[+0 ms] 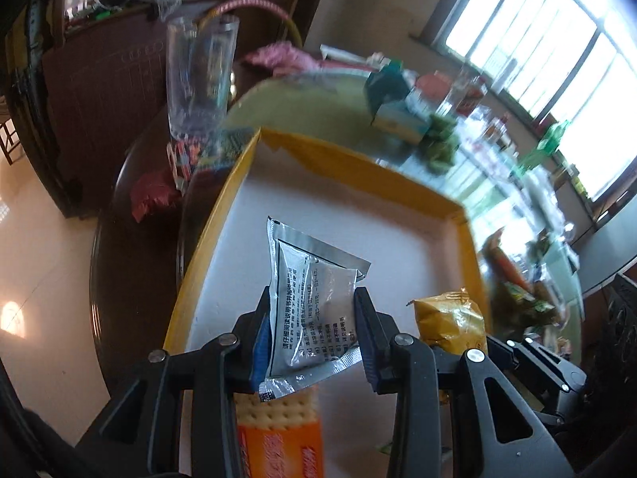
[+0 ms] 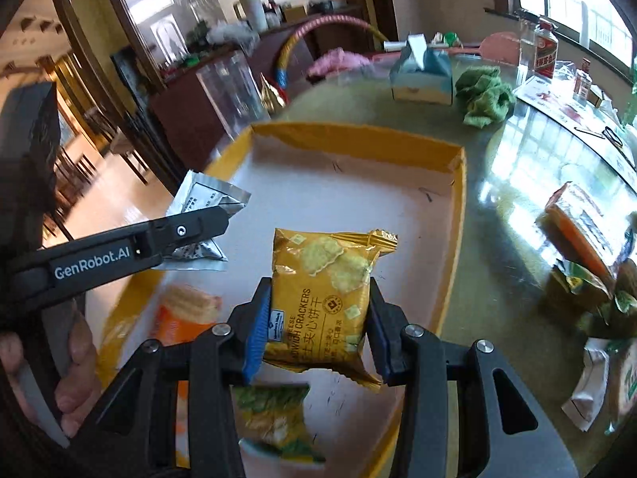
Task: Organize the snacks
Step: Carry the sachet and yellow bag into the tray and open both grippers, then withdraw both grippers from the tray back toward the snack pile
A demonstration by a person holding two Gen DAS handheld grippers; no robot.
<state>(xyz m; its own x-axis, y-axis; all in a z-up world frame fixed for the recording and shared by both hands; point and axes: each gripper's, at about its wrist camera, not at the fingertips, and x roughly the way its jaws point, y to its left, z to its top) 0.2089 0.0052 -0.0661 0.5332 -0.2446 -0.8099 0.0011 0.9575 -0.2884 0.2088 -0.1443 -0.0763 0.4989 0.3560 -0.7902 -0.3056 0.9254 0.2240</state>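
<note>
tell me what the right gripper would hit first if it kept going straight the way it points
Probably the white floor of the yellow-rimmed tray, beyond the cracker packet that the right gripper holds. Depth is unclear.

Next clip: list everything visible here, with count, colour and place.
Tray: 1, yellow rim, white floor, on table.
Silver sachet: 1, in left hand-held gripper, over tray.
Cracker pack: 1, yellow, in right hand-held gripper, over tray.
Orange pack: 1, in tray.
Green pack: 1, in tray.
Cloth: 1, green, behind tray.
Carton: 1, blue, behind tray.
Left hand-held gripper: shut.
Right hand-held gripper: shut.
</note>
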